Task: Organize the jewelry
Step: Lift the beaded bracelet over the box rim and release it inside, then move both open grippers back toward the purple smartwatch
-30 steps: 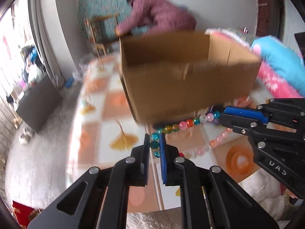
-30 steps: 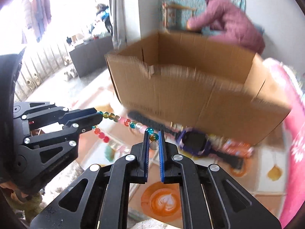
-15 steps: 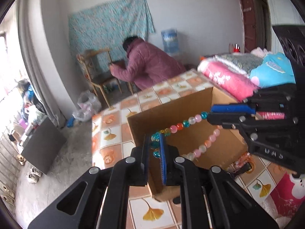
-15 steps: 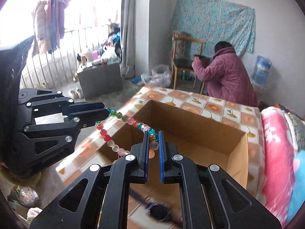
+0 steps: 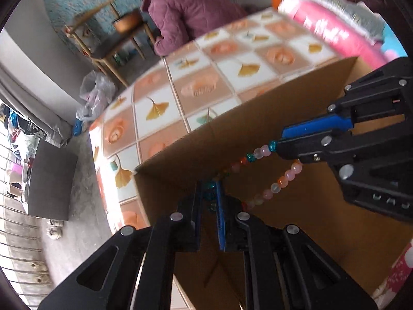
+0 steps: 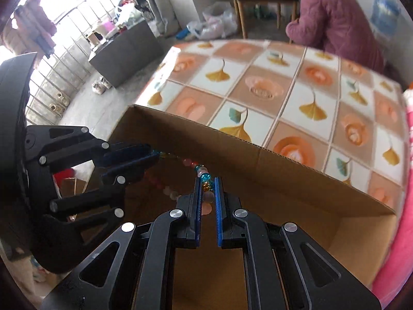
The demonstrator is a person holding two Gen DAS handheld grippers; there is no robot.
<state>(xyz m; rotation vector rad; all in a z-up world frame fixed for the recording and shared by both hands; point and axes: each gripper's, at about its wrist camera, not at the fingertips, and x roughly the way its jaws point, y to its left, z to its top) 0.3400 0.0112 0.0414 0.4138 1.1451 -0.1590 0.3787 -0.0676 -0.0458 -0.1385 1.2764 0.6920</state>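
A loop of coloured glass beads, the bead bracelet (image 5: 260,152) (image 6: 185,161), is stretched between both grippers above the open cardboard box (image 5: 322,222) (image 6: 258,160). My left gripper (image 5: 210,190) is shut on one end of it; in the right wrist view that gripper (image 6: 152,155) sits at the left. My right gripper (image 6: 207,183) is shut on the other end, and it (image 5: 280,143) reaches in from the right in the left wrist view. A slack strand of pink beads (image 5: 276,184) hangs below. Both grippers point down into the box.
The box stands on a table with a ginkgo-leaf tiled cloth (image 5: 196,85) (image 6: 296,95). A person in a purple quilted coat (image 5: 185,7) bends by a wooden chair (image 5: 103,38) behind the table. Pink bedding (image 5: 333,31) lies to the right; a dark cabinet (image 5: 49,180) stands on the floor at left.
Both grippers carried the bracelet from in front of the box, over its near wall, to above its open inside. They now point more steeply down. Their grip has not changed.
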